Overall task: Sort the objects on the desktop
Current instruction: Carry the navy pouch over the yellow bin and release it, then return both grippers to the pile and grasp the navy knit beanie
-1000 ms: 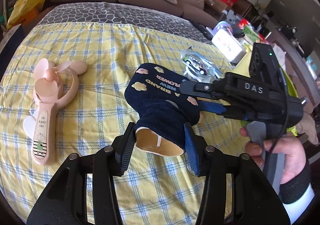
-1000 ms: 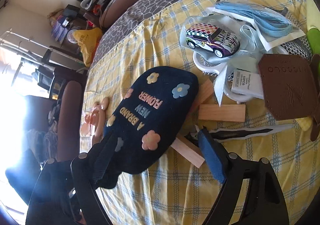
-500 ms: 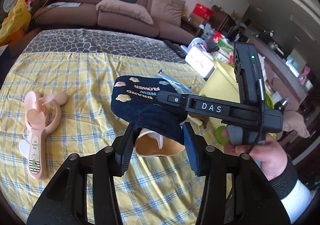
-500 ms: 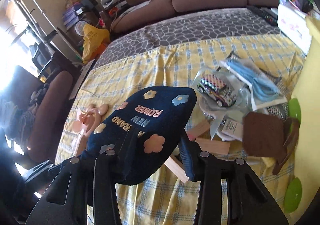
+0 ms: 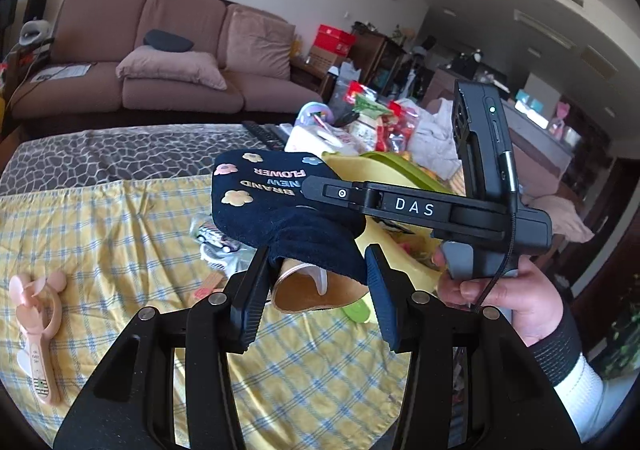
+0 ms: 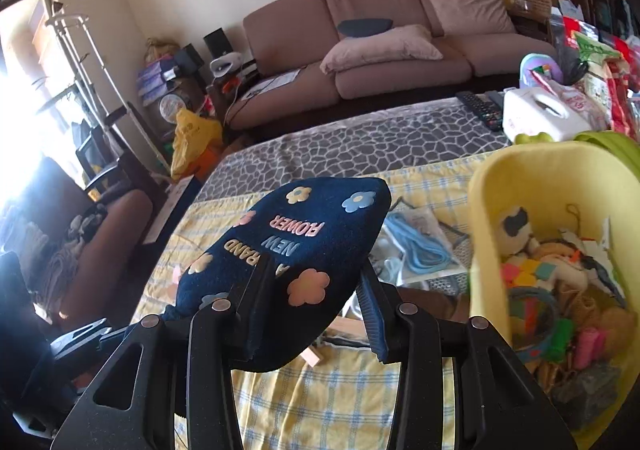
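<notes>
Two grippers are clamped on one navy slipper (image 5: 280, 210): the left gripper (image 5: 316, 282) at its heel opening, the right gripper (image 6: 312, 290) across its toe. Right of the jaws, the yellow bin (image 6: 488, 210) is crowded; uneven release could snag it on the rim.

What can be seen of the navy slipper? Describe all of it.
The navy slipper is plush, with pastel flower patches and lettering reading A BRAND NEW FLOWER. Its tan lining shows at the heel opening. It is held above the yellow checked cloth, the left hand-held gripper clamping the heel, the right hand-held gripper its middle.
</notes>
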Available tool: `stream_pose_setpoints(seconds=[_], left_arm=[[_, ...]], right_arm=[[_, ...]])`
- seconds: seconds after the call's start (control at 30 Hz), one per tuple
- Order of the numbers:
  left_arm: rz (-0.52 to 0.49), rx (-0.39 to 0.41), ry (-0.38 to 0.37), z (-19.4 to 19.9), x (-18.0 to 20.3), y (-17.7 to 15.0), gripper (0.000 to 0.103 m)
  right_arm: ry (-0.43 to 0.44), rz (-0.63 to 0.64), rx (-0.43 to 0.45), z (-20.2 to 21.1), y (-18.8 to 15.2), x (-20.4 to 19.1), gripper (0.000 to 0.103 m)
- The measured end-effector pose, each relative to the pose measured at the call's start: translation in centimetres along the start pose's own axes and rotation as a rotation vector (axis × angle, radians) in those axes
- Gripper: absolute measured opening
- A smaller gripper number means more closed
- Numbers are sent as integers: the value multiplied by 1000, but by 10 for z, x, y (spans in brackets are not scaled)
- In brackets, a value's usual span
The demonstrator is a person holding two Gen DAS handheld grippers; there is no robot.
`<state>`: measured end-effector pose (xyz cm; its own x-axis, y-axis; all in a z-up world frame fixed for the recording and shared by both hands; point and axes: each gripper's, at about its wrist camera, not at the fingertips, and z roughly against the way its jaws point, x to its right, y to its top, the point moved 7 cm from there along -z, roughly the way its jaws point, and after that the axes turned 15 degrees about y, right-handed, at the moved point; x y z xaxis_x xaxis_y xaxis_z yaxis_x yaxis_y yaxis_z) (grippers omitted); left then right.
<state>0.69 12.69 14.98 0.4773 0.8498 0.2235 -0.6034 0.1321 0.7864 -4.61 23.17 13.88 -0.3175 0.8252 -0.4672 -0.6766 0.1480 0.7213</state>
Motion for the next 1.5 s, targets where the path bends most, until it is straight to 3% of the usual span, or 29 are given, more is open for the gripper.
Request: stream_pose_setpoints(seconds=[0.17,0.23,0.27,0.3,0.37,0.47,0.63,0.77,0.93,1.17,1.5], left_arm=[[-56,-16,-69,-11,53,14,44],[-85,-27,-116,-19,79,18,30],[-102,-35,-135,-22,93,18,20],[-121,-37,-140,-24,106,19,20],[-157,-52,-165,-33,130,21,20],[-186,-82,-101,-56,139,17,22],[-102,-110,-13,-52,87,1,23],[-38,-136,89,-48,34,-13,42],[49,-176,158,-47,-13,-37,52],[126,-224,156,-61,-48,-63,64],[177,-242,149,-71,-74,-83,65]], right_arm=[[-72,-11,20,46,6,27,42],[-104,-13,10,61,6,39,41],[-119,-4,-3,66,6,43,36],[-130,8,-27,68,6,46,25],[-129,6,-37,78,6,54,16],[-230,20,-78,83,0,67,16],[-209,-1,-104,85,-16,77,17],[-178,-10,-114,79,-23,75,24],[-144,2,-102,71,-25,55,32],[-103,56,-140,40,-35,15,38],[-113,111,-211,-19,-67,-11,38]])
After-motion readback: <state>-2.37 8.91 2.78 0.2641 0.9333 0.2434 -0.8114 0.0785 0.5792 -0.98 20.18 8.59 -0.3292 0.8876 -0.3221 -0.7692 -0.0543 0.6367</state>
